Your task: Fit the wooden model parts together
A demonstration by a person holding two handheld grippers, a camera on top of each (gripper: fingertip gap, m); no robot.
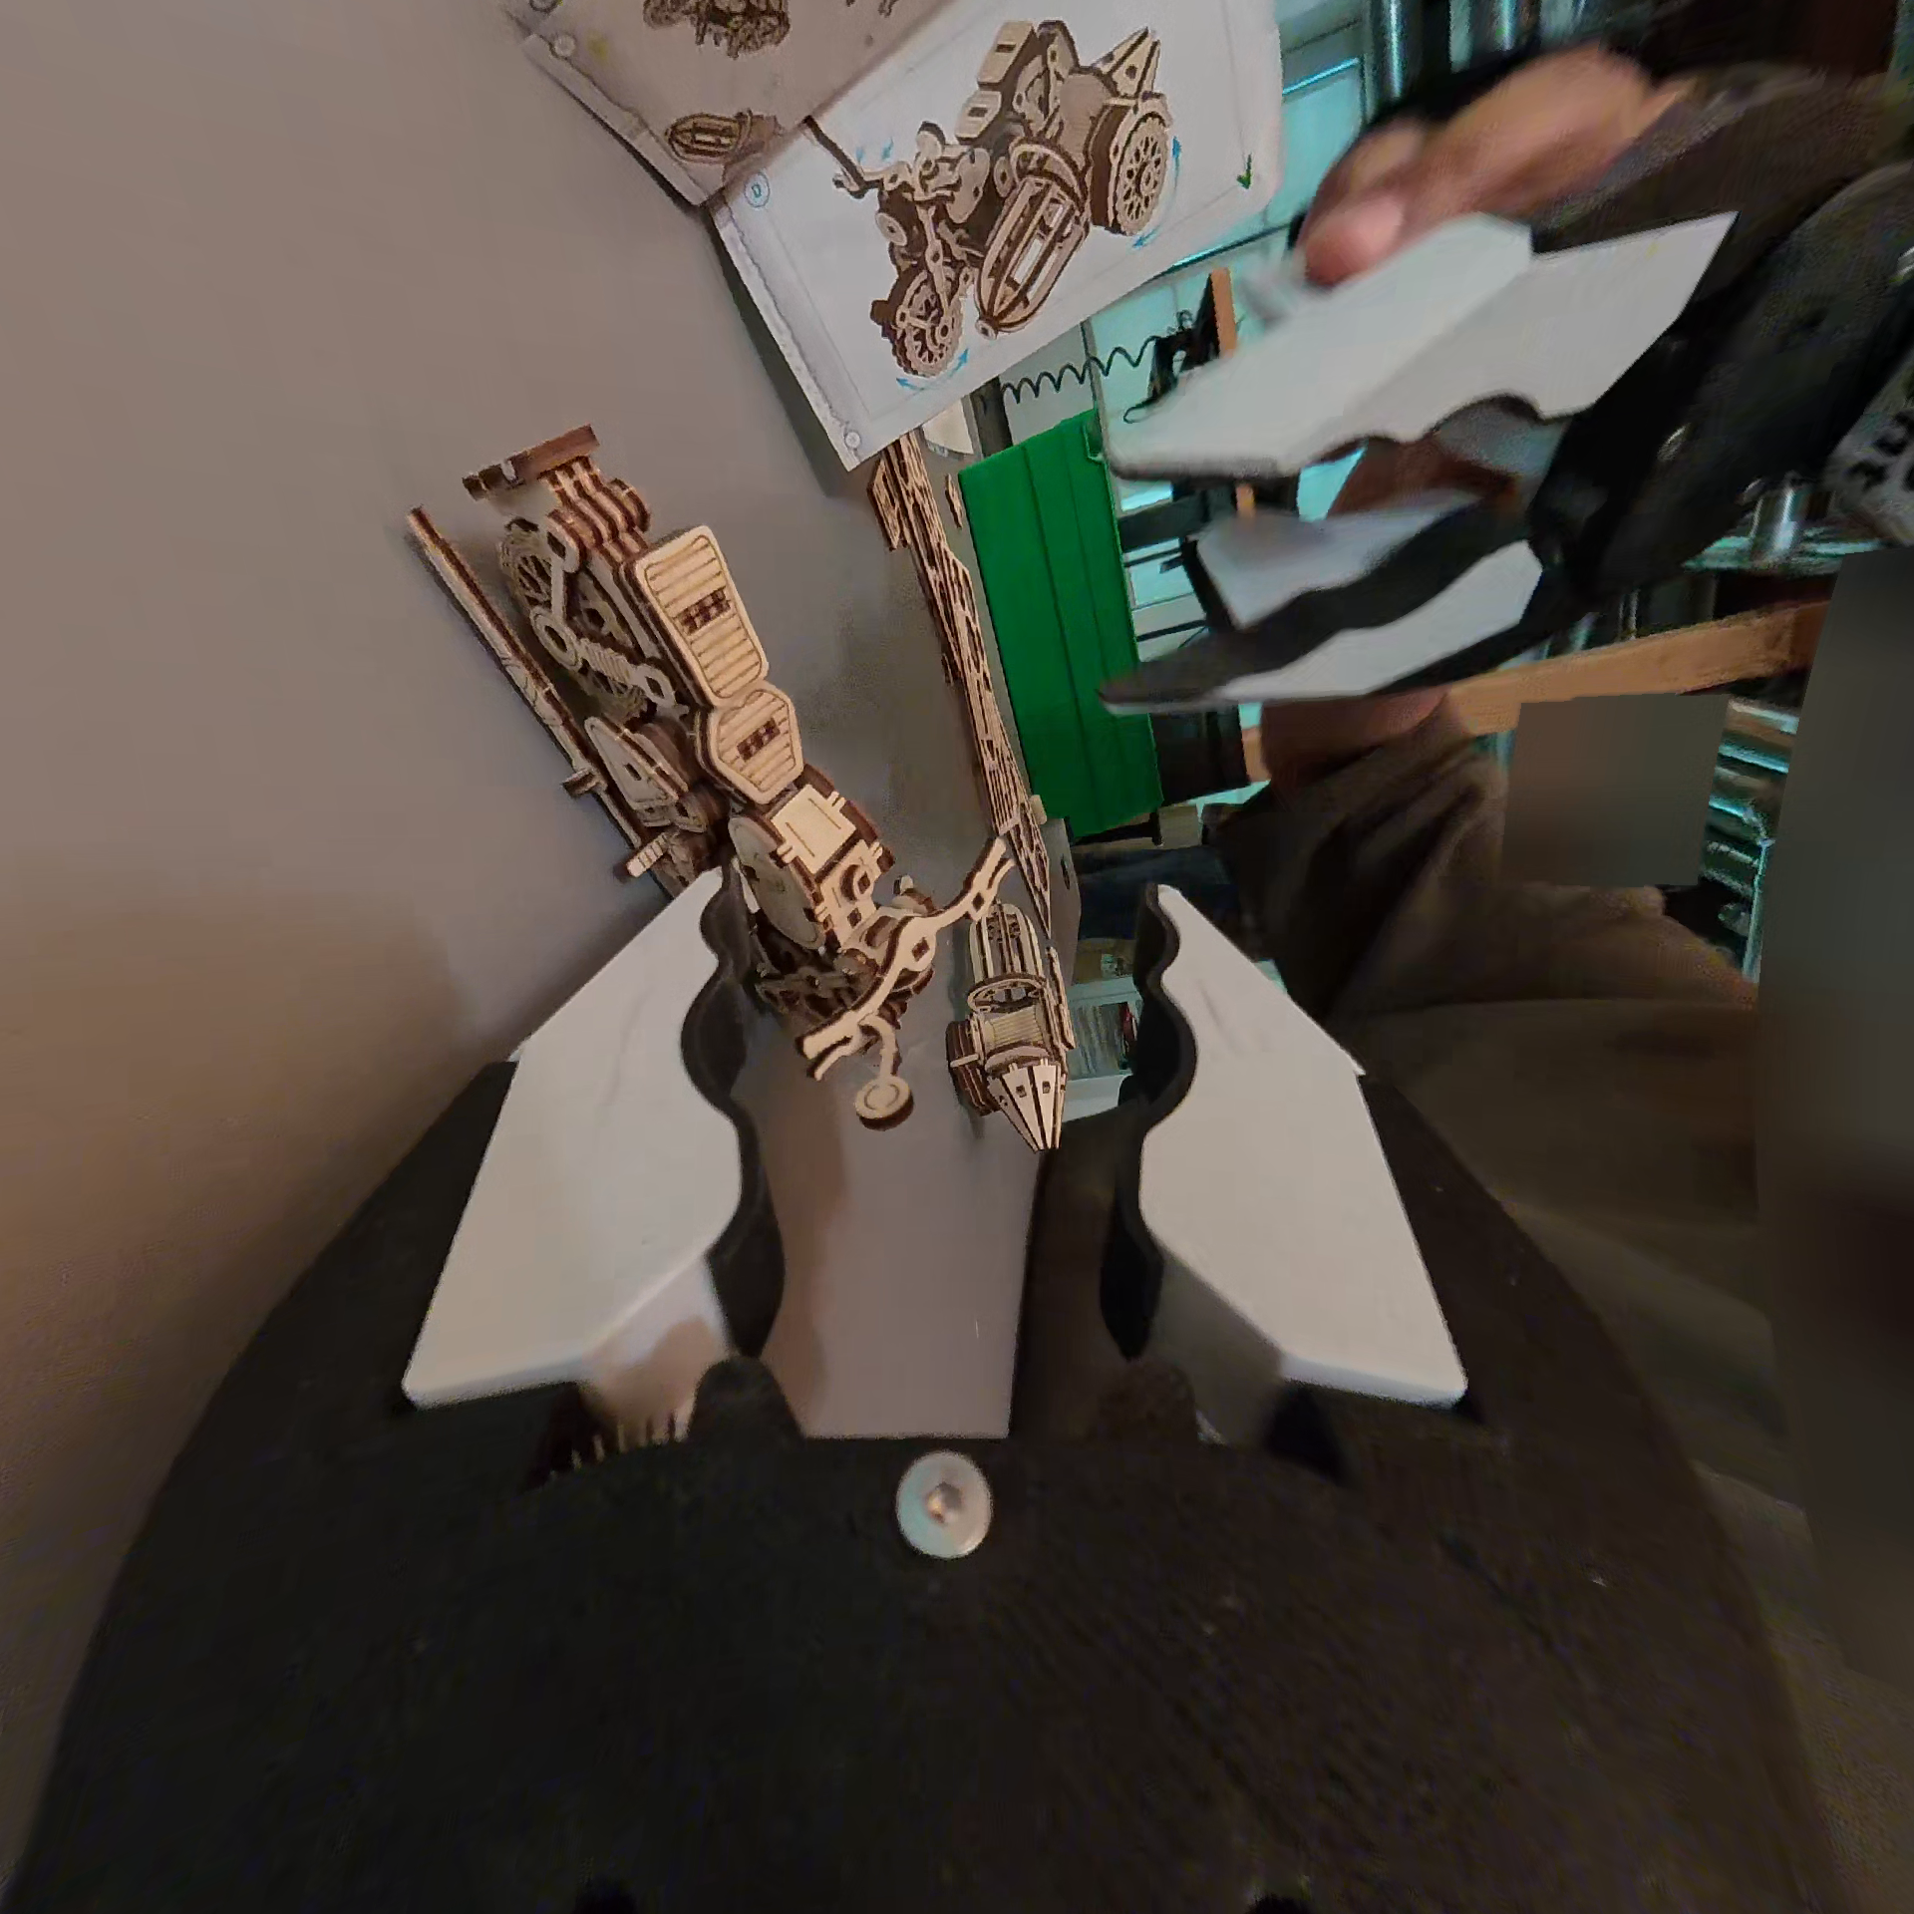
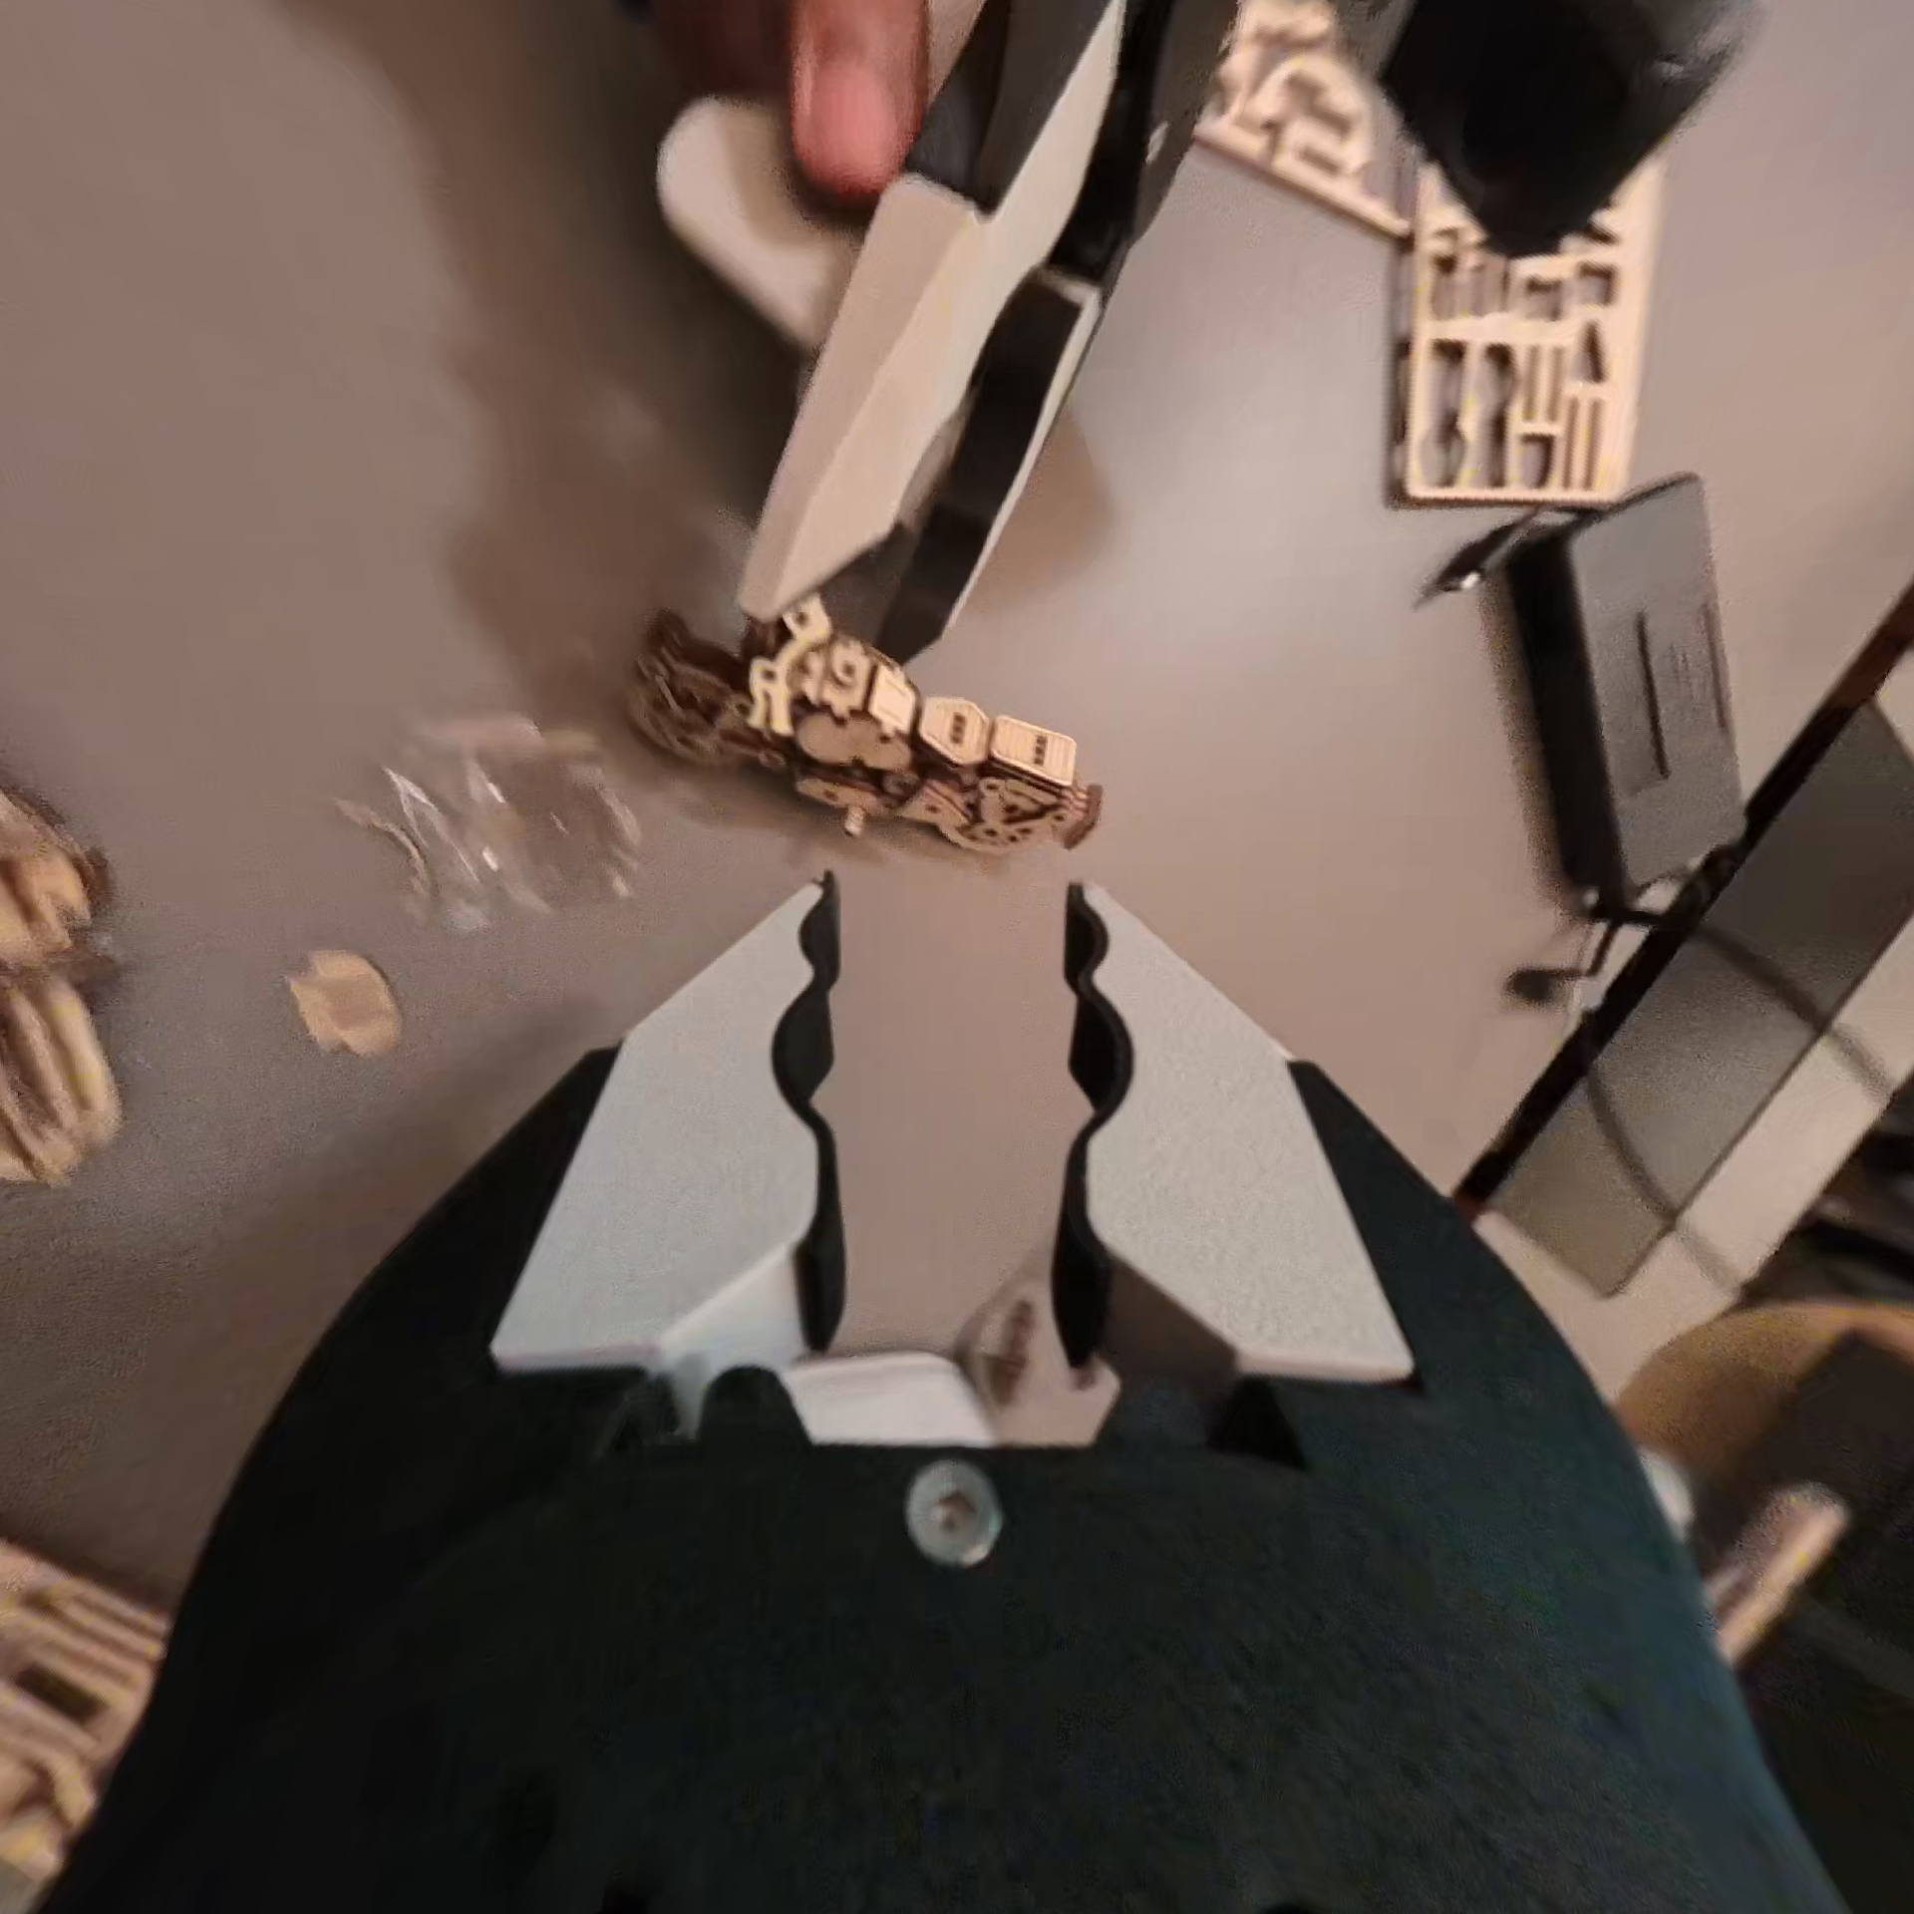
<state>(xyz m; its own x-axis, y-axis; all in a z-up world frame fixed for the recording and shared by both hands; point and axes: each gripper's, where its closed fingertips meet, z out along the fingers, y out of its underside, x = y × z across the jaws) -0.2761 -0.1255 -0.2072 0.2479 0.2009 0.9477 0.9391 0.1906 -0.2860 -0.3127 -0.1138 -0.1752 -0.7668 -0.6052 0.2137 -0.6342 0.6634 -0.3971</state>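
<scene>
So you're well along — the motorcycle body [image 1: 715,746] sits mostly built on the desk [image 1: 259,518], your left gripper [image 1: 937,1036] spread wide around its handlebar end, right gripper [image 2: 948,901] parted and empty, sidecar [image 1: 1010,1025] unattached.

Two hand-held grippers [image 1: 937,911] [image 2: 948,886]; two wooden assemblies [image 1: 725,746] [image 1: 1010,1025]; one parts sheet [image 2: 1523,342].

In the right wrist view, motion blur smeared the clear plastic scraps [image 2: 487,818] and wooden pieces [image 2: 47,1046] toward the table's [image 2: 1191,642] left edge. The picture's edge cut those pieces. A blurred fingertip [image 2: 844,114] was cropped at the top.
</scene>
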